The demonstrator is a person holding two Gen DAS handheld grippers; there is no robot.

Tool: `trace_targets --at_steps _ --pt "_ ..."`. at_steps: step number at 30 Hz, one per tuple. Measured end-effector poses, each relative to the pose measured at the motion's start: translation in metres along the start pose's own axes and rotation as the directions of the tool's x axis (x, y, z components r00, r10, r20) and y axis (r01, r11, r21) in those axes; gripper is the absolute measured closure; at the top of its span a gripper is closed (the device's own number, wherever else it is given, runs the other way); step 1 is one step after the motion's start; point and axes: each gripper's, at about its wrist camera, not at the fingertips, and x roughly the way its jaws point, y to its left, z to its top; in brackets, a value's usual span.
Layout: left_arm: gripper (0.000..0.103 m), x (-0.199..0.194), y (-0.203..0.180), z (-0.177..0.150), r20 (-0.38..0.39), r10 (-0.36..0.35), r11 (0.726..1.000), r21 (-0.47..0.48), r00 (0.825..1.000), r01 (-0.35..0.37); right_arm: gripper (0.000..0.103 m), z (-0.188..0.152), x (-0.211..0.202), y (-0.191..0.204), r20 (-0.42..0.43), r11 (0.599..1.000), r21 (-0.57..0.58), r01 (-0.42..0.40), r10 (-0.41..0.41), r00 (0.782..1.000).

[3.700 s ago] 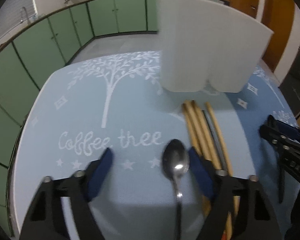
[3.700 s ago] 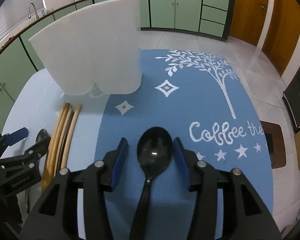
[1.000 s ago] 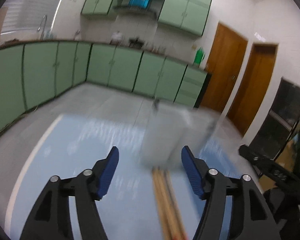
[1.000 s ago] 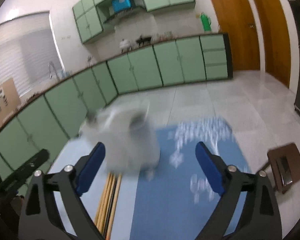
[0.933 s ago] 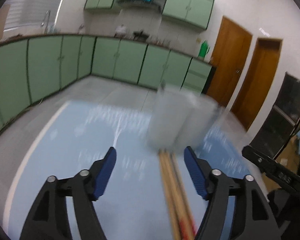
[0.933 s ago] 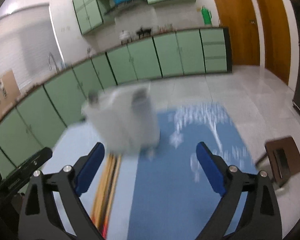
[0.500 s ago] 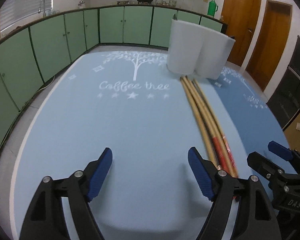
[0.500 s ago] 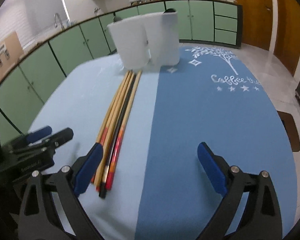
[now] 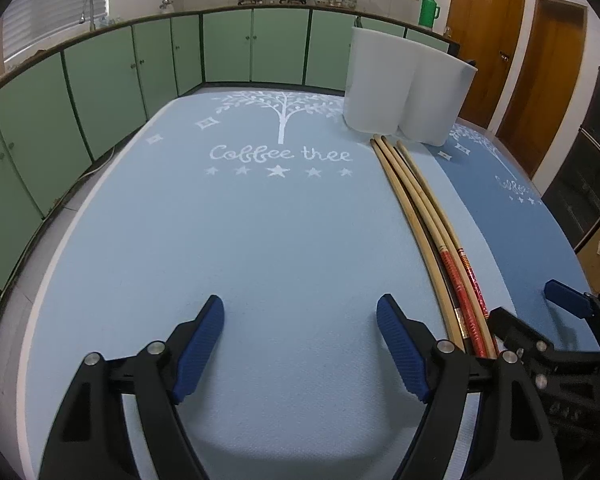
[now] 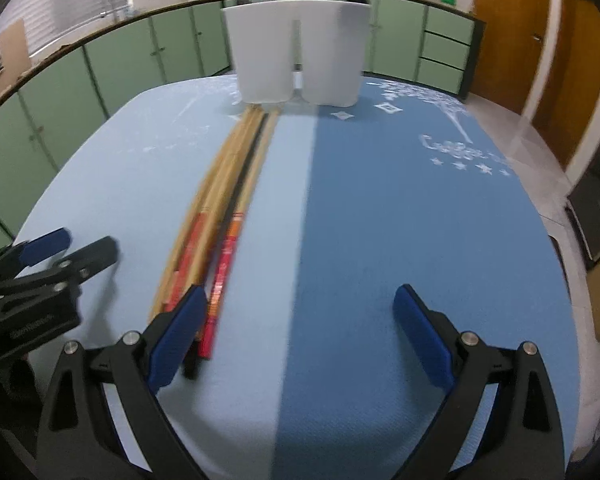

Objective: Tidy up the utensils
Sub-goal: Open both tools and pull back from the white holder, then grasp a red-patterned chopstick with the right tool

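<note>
**Both hand-held grippers spread above the table**

My right view shows the two openings of the white holder point(image 10: 296, 52); my left view shows only its outside. My left hand-held gripper point(image 9: 300, 344) has just been opening and is spread, nothing between. The chopsticks point(image 9: 432, 224) lie at its 1 o'clock. My right hand-held gripper point(image 10: 300, 332) is spread too, chopsticks at its 10 o'clock, beside the left finger.

Both grippers point(image 9: 300, 344) point(image 10: 300, 332) wide apart, empty
</note>
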Motion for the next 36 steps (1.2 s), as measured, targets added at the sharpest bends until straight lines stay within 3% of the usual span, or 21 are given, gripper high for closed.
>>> trace_targets --at_steps 4,10,14,18,20,23,27,36 --pt "0.026 0.000 0.000 0.000 0.001 0.003 1.000 -0.003 1.000 -0.003 0.016 -0.002 0.001 -0.020 -0.011 0.998 0.057 0.035 -0.034 0.999" --pt "0.026 -0.001 -0.001 -0.002 0.001 0.010 1.000 0.000 1.000 -0.010 0.019 -0.005 -0.010 -0.012 0.022 0.996 0.021 -0.089 0.088 0.996" --pt "0.025 -0.001 -0.001 -0.002 -0.002 0.006 1.000 -0.001 1.000 -0.006 0.020 -0.008 -0.009 0.006 0.006 0.996 -0.054 -0.065 0.066 0.998" --pt "0.023 0.000 -0.003 -0.002 -0.006 0.012 1.000 0.009 1.000 -0.012 0.018 -0.006 -0.006 0.003 -0.007 0.998 -0.035 -0.044 0.044 0.999" --pt "0.023 -0.001 -0.002 -0.002 -0.005 0.009 1.000 0.007 1.000 -0.009 0.018 -0.006 -0.004 0.001 -0.012 0.998 -0.036 0.046 -0.047 0.999" --pt "0.023 -0.001 -0.001 -0.002 -0.004 0.006 1.000 0.004 1.000 -0.006 0.020 -0.006 -0.005 -0.008 -0.001 1.000 -0.001 0.015 -0.015 1.000" --pt "0.023 -0.002 0.000 -0.003 -0.001 -0.001 1.000 -0.006 1.000 0.001 0.021 -0.007 -0.007 -0.003 0.013 0.995 -0.010 -0.096 0.096 0.995" --pt "0.023 -0.003 0.001 -0.004 -0.002 -0.009 1.000 -0.009 1.000 0.009 0.019 -0.014 -0.009 0.010 -0.009 0.992 -0.097 -0.078 0.078 0.997"
